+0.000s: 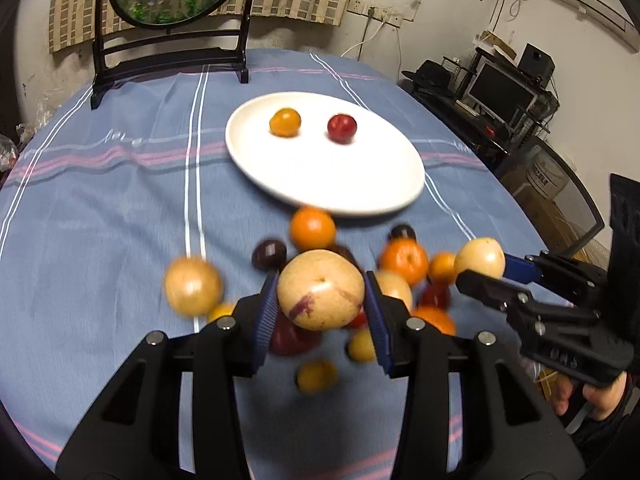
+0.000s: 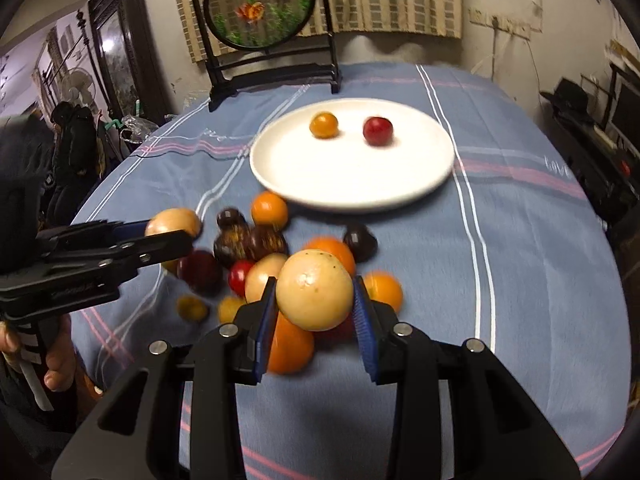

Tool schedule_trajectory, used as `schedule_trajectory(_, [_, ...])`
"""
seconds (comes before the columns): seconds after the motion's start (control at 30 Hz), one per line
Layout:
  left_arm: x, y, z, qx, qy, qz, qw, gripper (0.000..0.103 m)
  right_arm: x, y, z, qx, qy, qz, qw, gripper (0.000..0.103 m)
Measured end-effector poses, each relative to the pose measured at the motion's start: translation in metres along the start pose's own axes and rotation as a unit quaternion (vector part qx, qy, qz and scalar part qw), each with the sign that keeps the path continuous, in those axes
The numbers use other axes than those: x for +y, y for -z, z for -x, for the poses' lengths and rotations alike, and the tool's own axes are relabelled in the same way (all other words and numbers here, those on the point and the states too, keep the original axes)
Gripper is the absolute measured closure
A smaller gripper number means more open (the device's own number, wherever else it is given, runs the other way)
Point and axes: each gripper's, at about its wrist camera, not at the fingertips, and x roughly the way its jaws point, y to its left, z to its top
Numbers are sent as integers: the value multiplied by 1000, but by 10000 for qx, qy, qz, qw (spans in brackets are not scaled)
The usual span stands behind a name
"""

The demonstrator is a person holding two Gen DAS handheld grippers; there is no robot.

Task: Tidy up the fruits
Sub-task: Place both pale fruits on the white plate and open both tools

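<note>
The left gripper [image 1: 321, 295] pinches a pale yellow fruit with a purple streak [image 1: 320, 290] between its 2 blue pads, above the loose pile of fruit [image 1: 400, 264] on the desk [image 1: 100, 220]. The right gripper [image 2: 315, 297] pinches a second pale round fruit [image 2: 315, 295] the same way, over the same pile of oranges, dark plums and small yellow and red fruits. Just beyond the pile sits a white plate [image 2: 352, 184] holding 1 small orange fruit [image 2: 324, 124] and 1 red fruit [image 2: 377, 131], apart from each other. A framed round screen [image 2: 260, 4] stands at the desk's far edge.
</note>
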Motion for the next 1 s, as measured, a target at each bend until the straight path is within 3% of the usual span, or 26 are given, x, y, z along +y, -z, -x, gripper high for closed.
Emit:
schedule_trajectory(0.13, [2,-54,-22,9,-179,-156,9997,61,-9,-43,-16,-68,140,163,9997,66])
schedule_trajectory(0.37, [5,-140,-95,346,-17,-56,9994,60,-47,-107,-86,208,410,115,9989,67])
schedule_trajectory(0.57, [7,-160,-160,799,103,147,9966,60,-79,-124,-142,624,472,-142,9968,67])
schedule_trajectory(0.8, [0,-173,-181,812,50,62,9967,60,-92,-125,-159,671,432,-286,9964,65])
schedule_trajectory(0.83, [0,-174,-182,809,24,59,9967,59,-95,-125,-161,658,363,-346,9966,62])
schedule_trajectory(0.87, [0,-176,-183,805,47,86,9967,49,-96,-127,-162,647,353,-376,9966,45])
schedule_trajectory(0.9, [0,-177,-183,790,55,114,9968,43,-97,-127,-162,606,416,-404,9965,35])
schedule_trajectory(0.93, [1,-180,-179,716,31,159,9973,37,-97,-128,-159,552,493,-395,9965,34])
schedule_trajectory(1.0, [3,-181,-169,625,36,160,9979,37,-95,-128,-154,568,519,-347,9964,34])
